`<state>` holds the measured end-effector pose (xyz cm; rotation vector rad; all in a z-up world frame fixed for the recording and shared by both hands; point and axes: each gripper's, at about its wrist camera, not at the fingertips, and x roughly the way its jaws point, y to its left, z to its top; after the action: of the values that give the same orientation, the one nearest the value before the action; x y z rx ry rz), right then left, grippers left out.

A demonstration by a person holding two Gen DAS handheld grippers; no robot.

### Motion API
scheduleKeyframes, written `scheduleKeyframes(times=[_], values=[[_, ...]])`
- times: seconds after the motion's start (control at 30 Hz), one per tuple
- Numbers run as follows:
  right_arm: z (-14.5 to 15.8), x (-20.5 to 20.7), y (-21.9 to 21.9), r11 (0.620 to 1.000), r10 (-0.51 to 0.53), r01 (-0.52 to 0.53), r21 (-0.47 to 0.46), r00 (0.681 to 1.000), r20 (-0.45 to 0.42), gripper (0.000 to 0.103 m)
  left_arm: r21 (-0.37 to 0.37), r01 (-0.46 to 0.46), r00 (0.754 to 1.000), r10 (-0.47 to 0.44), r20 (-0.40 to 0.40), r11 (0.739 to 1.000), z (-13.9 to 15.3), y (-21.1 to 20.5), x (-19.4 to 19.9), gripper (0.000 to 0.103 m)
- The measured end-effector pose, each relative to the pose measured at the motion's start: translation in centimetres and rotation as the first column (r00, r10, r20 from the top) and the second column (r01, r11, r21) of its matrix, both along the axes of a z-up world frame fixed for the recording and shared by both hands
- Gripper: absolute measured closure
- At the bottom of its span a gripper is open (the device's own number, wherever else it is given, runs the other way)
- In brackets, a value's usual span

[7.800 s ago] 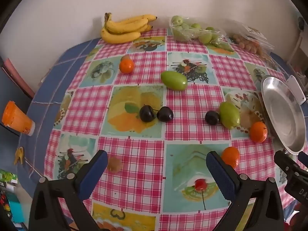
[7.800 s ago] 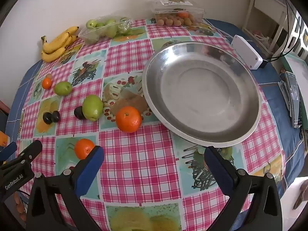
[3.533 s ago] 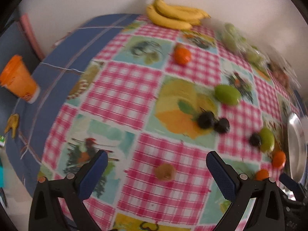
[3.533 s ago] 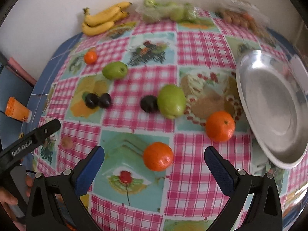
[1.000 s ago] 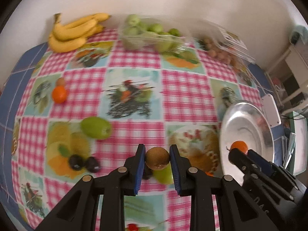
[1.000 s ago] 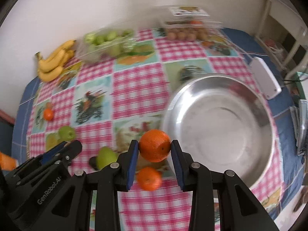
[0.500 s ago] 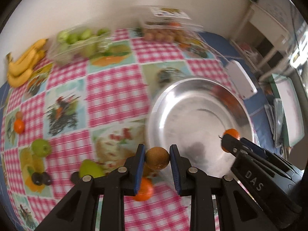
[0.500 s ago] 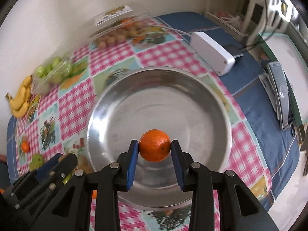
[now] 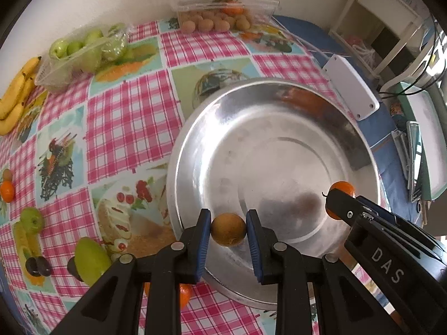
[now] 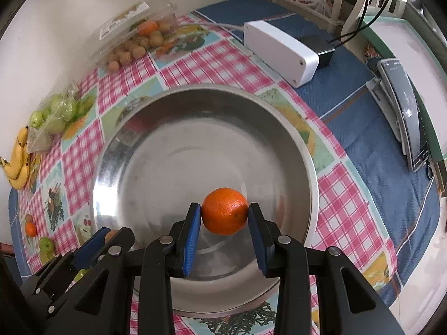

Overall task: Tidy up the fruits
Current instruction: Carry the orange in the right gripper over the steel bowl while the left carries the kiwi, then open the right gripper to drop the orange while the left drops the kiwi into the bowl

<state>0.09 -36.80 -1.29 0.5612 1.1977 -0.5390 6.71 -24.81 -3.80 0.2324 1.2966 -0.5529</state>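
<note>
My left gripper [image 9: 228, 233] is shut on a brown kiwi [image 9: 228, 229], held over the near rim of a large steel bowl [image 9: 279, 111]. My right gripper [image 10: 224, 212] is shut on an orange [image 10: 224, 210], held above the inside of the same bowl [image 10: 167, 128]. The right gripper and its orange [image 9: 342, 188] also show at the bowl's right side in the left wrist view. The bowl holds no fruit.
On the checked cloth left of the bowl lie green fruits [image 9: 90, 259], dark plums [image 9: 37, 265], oranges [image 9: 7, 191] and bananas [image 9: 14, 97]. A bag of green fruit [image 9: 83, 53] and a clear box of small brown fruit [image 9: 220, 19] stand at the back. A white box [image 10: 279, 47] lies right.
Both grippers have moved right over the bowl, carrying the kiwi and the orange. The bowl now fills both views and looks nearer than half a second ago.
</note>
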Motion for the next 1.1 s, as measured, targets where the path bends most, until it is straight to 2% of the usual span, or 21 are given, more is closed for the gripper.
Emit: scheduleKeyframes(times=[0.37, 0.53, 1.03, 1.1], values=[[0.2, 0.0, 0.1, 1.0, -0.002, 0.002, -0.007, 1.0, 0.006, 0.066, 0.01, 0.001, 1.0, -0.001, -0.001, 1.0, -0.8, -0.5, 0.0, 0.073], [0.1, 0.1, 0.2, 1.0, 0.002, -0.002, -0.007, 1.0, 0.006, 0.066, 0.006, 0.001, 1.0, -0.001, 0.0, 1.0, -0.4, -0.4, 0.0, 0.063], [0.5, 0.2, 0.3, 0.999, 0.027, -0.027, -0.024, 1.0, 0.009, 0.066, -0.05, -0.054, 0.998, 0.056, 0.037, 0.997, 2.9, 3.7, 0.3, 0.06], [0.5, 0.4, 0.5, 0.999, 0.037, -0.037, -0.026, 0.999, 0.002, 0.059, -0.043, -0.069, 0.996, 0.072, 0.05, 0.997, 3.2, 4.6, 0.4, 0.057]])
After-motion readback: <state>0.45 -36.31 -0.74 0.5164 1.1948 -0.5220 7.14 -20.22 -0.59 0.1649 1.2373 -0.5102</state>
